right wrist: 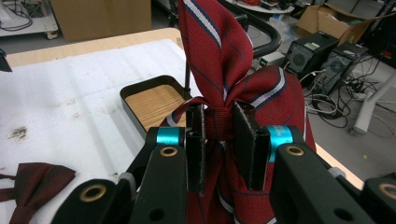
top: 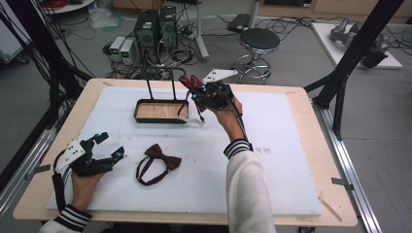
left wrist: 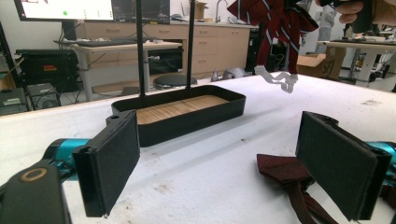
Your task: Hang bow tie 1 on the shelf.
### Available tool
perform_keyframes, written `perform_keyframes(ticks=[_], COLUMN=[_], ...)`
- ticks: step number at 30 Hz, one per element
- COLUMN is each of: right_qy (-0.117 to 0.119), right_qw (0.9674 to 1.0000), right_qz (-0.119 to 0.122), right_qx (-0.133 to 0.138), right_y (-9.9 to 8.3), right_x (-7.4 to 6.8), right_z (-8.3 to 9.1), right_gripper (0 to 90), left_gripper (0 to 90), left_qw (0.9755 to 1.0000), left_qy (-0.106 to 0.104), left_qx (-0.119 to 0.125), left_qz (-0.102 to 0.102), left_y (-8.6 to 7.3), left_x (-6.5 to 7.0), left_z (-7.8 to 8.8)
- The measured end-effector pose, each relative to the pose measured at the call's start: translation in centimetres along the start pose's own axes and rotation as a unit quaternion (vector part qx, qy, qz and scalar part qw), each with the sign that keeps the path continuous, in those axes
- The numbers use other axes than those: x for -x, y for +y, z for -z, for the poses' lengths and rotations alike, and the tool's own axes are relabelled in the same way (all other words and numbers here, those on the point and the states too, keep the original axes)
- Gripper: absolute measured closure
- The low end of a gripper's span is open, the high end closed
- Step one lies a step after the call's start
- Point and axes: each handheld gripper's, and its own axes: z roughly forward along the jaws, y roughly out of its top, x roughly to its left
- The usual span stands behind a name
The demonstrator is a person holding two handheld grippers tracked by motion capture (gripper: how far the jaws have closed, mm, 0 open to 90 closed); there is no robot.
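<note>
**Carefully now: the striped bow tie could snag or slip**

Right now my right gripper [right wrist: 219, 144] is clamped on the centre knot of the striped bow tie [right wrist: 219, 60], held in the air above the right end of the black tray [top: 160, 116]. Its white strap [top: 197, 119] dangles and could catch the tray's upright rack [top: 160, 80]. Only the narrow knot is pinched, so a jerk might let it slide free. My left gripper [top: 108, 145] rests with jaws apart beside the dark bow tie [top: 158, 162] on the surface [top: 272, 189].
</note>
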Motion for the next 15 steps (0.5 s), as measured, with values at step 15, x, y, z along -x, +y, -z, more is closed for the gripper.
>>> perform_keyframes(ticks=[15], right_qy=[-0.013], right_qw=[0.9993], right_qz=[-0.016], right_qx=[0.032], right_y=[0.94], right_x=[0.43], right_z=[0.44], right_gripper=[75.4], left_gripper=[14.0], left_qw=[1.0000], left_qy=[0.000], left_qx=[-0.001], left_qz=[0.002], left_y=[0.01], left_x=[-0.02], left_z=[-0.02])
